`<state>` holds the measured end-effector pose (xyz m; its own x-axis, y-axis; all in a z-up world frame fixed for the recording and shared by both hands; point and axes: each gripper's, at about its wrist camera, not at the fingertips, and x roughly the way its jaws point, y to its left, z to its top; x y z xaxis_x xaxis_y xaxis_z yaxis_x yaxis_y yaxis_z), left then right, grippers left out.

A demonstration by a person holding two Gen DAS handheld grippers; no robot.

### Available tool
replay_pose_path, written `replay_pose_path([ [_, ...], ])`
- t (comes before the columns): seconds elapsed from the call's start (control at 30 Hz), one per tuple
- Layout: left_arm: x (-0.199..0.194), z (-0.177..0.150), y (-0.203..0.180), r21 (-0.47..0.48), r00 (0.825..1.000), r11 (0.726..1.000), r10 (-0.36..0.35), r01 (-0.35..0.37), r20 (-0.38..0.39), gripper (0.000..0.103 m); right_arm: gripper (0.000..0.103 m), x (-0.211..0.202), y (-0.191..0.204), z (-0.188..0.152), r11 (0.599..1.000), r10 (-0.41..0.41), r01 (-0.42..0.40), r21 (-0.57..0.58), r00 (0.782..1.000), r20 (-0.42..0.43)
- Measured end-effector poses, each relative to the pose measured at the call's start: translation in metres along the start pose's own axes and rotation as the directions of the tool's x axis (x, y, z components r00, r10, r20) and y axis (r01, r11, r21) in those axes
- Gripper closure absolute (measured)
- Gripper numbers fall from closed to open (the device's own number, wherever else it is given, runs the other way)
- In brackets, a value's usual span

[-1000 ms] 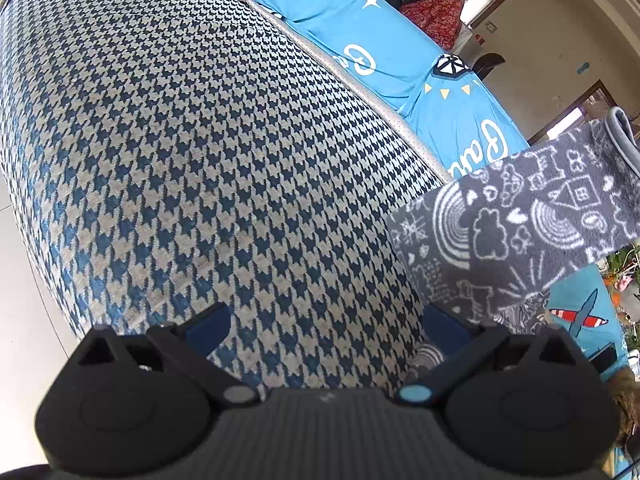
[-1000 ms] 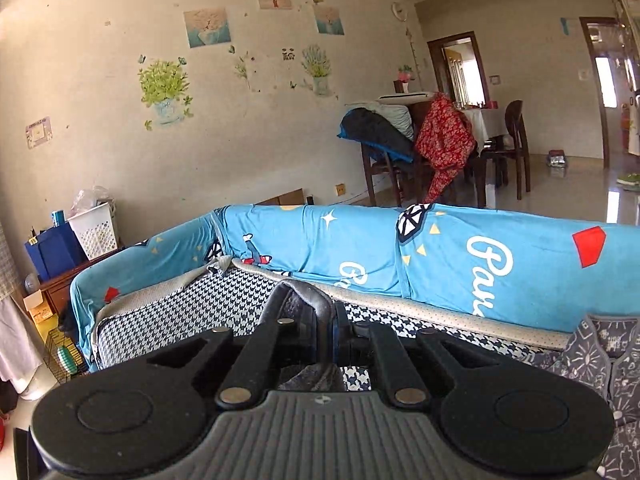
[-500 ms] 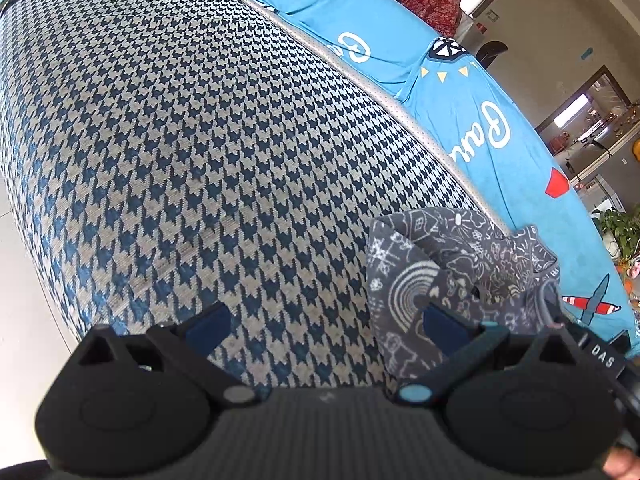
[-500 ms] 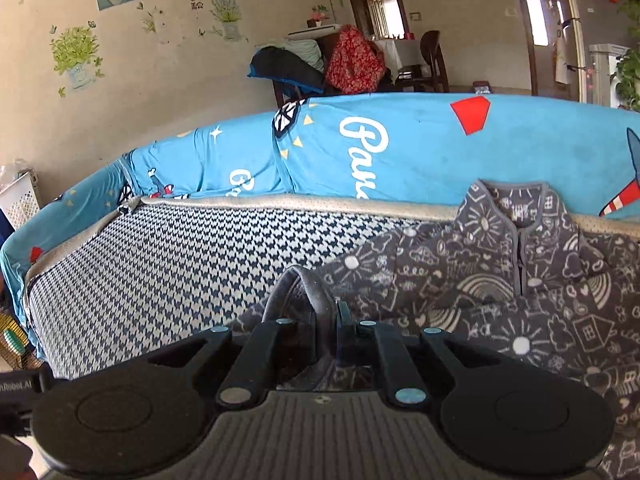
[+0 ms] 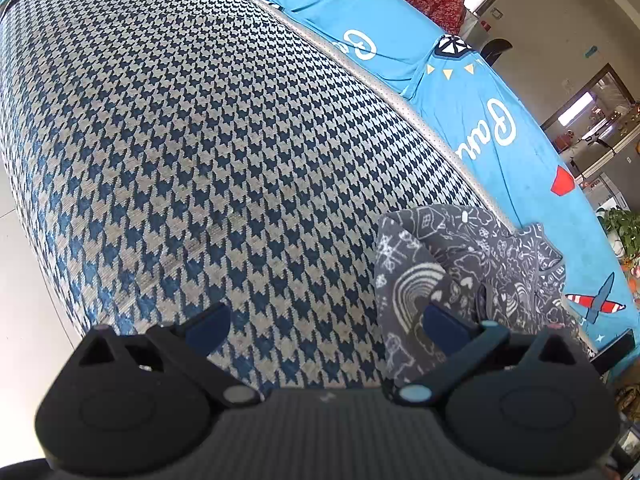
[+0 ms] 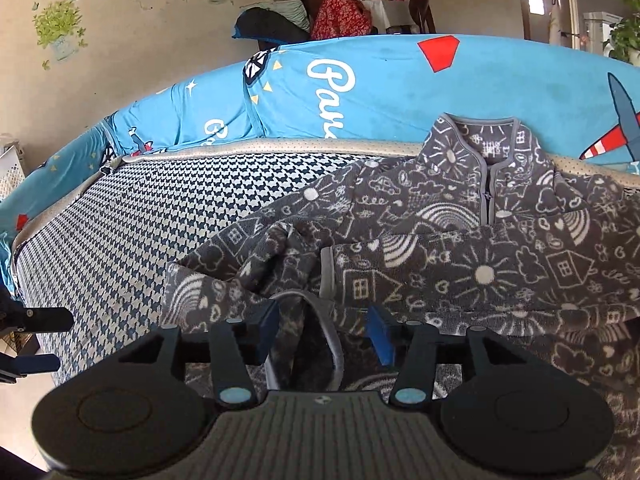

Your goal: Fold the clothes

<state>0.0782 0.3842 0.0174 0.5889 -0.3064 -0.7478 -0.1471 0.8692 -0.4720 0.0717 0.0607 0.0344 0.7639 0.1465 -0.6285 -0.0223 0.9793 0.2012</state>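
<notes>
A wide sofa seat covered in blue-and-cream houndstooth woven fabric [image 5: 208,152] carries one thing — a dark grey fleece zip jacket printed with white doodles [image 6: 472,248]. It lies rumpled toward the seat's right end, its collar against the back edge, below the bright blue printed backrest cover [image 6: 384,92].

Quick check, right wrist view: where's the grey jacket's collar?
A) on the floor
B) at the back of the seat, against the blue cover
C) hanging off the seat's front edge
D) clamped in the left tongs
B: the jacket lies on the houndstooth seat with its zipped collar up against the blue cover at the back.
</notes>
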Motion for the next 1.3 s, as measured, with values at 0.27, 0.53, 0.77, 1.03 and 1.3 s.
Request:
replay_pose_path([
  [0.27, 0.001, 0.002, 0.001, 0.001, 1.0, 1.0, 0.008, -0.008, -0.004, 0.0, 0.045, 0.016, 0.008, 0.007, 0.993, 0.108, -0.111, -0.039, 0.992, -0.066],
  [0.53, 0.008, -0.002, -0.01, 0.05, 0.999, 0.999, 0.009, -0.007, -0.031, 0.0, 0.04, 0.023, -0.008, -0.012, 0.993, 0.083, -0.088, -0.084, 0.995, -0.06],
  [0.77, 0.021, -0.009, -0.021, 0.112, 0.995, 0.993, -0.015, 0.026, -0.097, 0.0, 0.036, 0.032, -0.026, -0.023, 0.989, 0.143, -0.144, -0.032, 0.988, -0.052],
  [1.03, 0.025, -0.024, -0.038, 0.212, 0.992, 0.976, -0.015, 0.041, -0.123, 0.0, 0.078, 0.032, -0.027, -0.017, 0.977, 0.21, -0.21, 0.024, 0.978, -0.002],
  [1.3, 0.028, -0.03, -0.047, 0.228, 0.99, 0.973, -0.007, 0.039, -0.14, 0.0, 0.085, 0.017, -0.019, -0.015, 0.951, 0.307, -0.307, 0.017, 0.951, 0.026],
])
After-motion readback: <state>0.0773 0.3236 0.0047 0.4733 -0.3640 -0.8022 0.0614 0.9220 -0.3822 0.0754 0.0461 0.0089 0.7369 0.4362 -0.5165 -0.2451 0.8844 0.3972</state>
